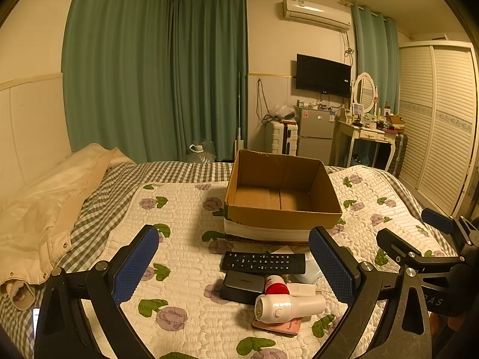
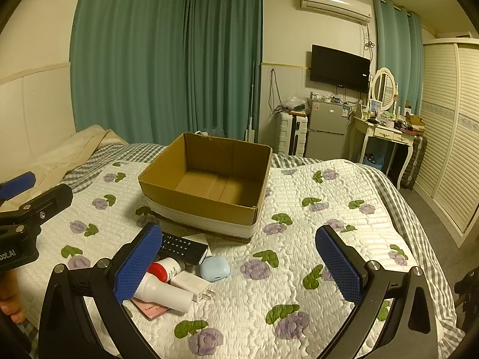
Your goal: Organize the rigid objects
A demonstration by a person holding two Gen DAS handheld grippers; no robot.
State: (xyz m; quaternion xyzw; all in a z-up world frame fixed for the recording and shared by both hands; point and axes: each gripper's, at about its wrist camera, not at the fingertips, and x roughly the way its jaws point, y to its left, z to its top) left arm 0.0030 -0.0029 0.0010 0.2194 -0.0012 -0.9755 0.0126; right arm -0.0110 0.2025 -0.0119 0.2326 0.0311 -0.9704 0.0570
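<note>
An open cardboard box (image 1: 281, 191) (image 2: 206, 179) stands empty on the flowered quilt. In front of it lies a pile: a black remote (image 1: 263, 262) (image 2: 182, 246), a dark grey box (image 1: 242, 287), a red-capped bottle (image 1: 277, 285) (image 2: 164, 268), a white bottle on its side (image 1: 289, 306) (image 2: 163, 294), a pink booklet (image 1: 277, 326) (image 2: 151, 308), a white plug (image 2: 191, 284) and a pale blue earbud case (image 2: 215, 267). My left gripper (image 1: 236, 266) is open above the pile. My right gripper (image 2: 239, 263) is open and empty, right of the pile.
A cream jacket (image 1: 45, 209) lies on the bed's left side. Beyond the bed are green curtains (image 1: 155, 74), a small fridge (image 1: 315, 133), a suitcase (image 1: 281, 137), a dressing table (image 1: 368, 134) and a louvred wardrobe (image 1: 437, 119). The bed edge drops off at right (image 2: 419, 224).
</note>
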